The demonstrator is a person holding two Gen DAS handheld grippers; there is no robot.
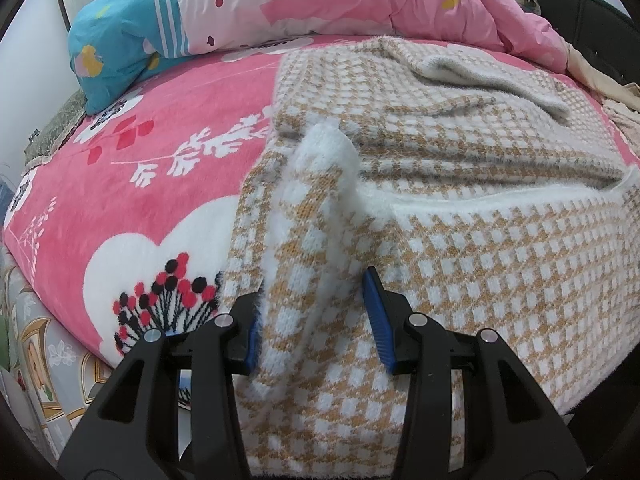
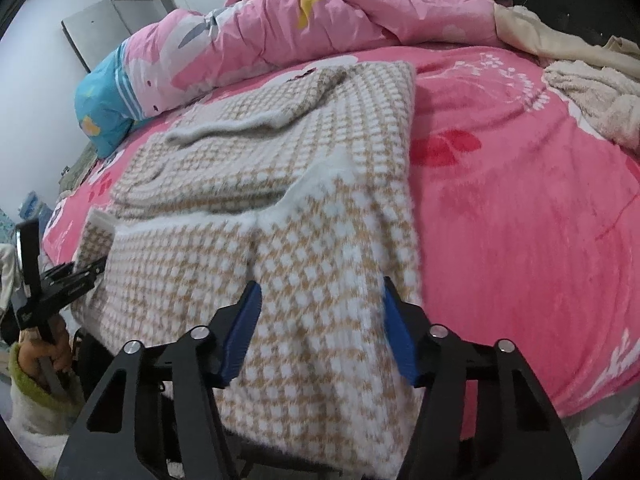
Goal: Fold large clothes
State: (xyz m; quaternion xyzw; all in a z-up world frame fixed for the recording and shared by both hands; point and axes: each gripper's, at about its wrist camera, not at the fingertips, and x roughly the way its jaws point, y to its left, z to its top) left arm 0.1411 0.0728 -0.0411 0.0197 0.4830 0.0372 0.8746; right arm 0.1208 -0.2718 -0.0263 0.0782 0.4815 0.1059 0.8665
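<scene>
Both my grippers tilt steeply down over the bed's near edge. My left gripper [image 1: 316, 316] pinches a raised fold of the houndstooth sweater [image 1: 460, 240] between its blue pads, half closed. My right gripper [image 2: 320, 332] straddles the sweater's hem, jaws half wide; whether its pads press I cannot tell. The fuzzy tan-and-white knit lies on the pink blanket [image 2: 520, 208], its length running away toward the pink quilt [image 2: 340, 20].
</scene>
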